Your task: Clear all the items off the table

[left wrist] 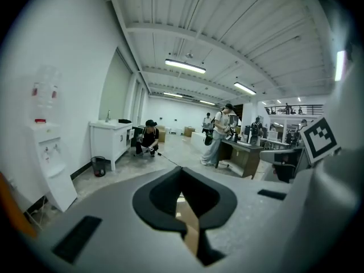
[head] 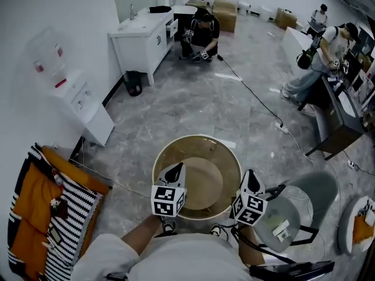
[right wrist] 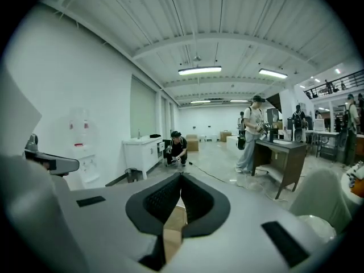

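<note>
A round tan table with a raised rim stands just in front of me, and nothing lies on its top. My left gripper hovers over the table's near left edge, its marker cube below it. My right gripper hangs at the near right edge, just outside the rim. In the left gripper view the left gripper has its dark jaws pressed together with nothing between them. The right gripper looks the same in its own view: jaws together and empty. Both point out across the room.
A grey chair stands to the right, beyond it a round seat with an orange thing. A striped and orange cloth lies at left. A water dispenser, white cabinet, floor cable and several people fill the room.
</note>
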Action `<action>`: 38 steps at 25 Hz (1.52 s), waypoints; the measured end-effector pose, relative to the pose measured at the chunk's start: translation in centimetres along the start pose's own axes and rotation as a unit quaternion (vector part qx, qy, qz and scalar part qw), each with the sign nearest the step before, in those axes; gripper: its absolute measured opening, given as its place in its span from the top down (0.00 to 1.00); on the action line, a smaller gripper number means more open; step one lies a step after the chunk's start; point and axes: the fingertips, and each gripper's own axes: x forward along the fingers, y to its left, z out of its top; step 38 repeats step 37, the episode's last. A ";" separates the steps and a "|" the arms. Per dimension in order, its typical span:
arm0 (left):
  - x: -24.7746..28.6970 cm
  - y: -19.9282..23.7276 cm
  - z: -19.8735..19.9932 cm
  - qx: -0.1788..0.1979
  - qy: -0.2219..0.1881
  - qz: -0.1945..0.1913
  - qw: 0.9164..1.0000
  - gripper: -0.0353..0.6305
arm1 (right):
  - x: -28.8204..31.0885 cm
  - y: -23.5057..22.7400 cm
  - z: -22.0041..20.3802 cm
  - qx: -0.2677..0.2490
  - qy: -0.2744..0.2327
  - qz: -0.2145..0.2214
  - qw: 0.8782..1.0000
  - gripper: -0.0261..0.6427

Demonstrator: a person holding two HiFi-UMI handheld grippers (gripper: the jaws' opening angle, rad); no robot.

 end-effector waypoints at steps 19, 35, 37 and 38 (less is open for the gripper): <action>-5.7 2.0 3.7 0.013 -0.044 0.017 0.999 0.94 | -3.8 7.4 2.3 -0.026 -0.020 0.047 0.998 0.93; -7.2 -1.9 4.0 0.014 -0.054 0.047 0.997 0.94 | -5.2 5.7 3.0 -0.038 -0.020 0.086 0.995 0.93; -7.3 -2.1 3.9 0.014 -0.054 0.050 0.997 0.94 | -5.2 5.6 3.0 -0.038 -0.019 0.087 0.995 0.93; -7.3 -2.1 3.9 0.014 -0.054 0.050 0.997 0.94 | -5.2 5.6 3.0 -0.038 -0.019 0.087 0.995 0.93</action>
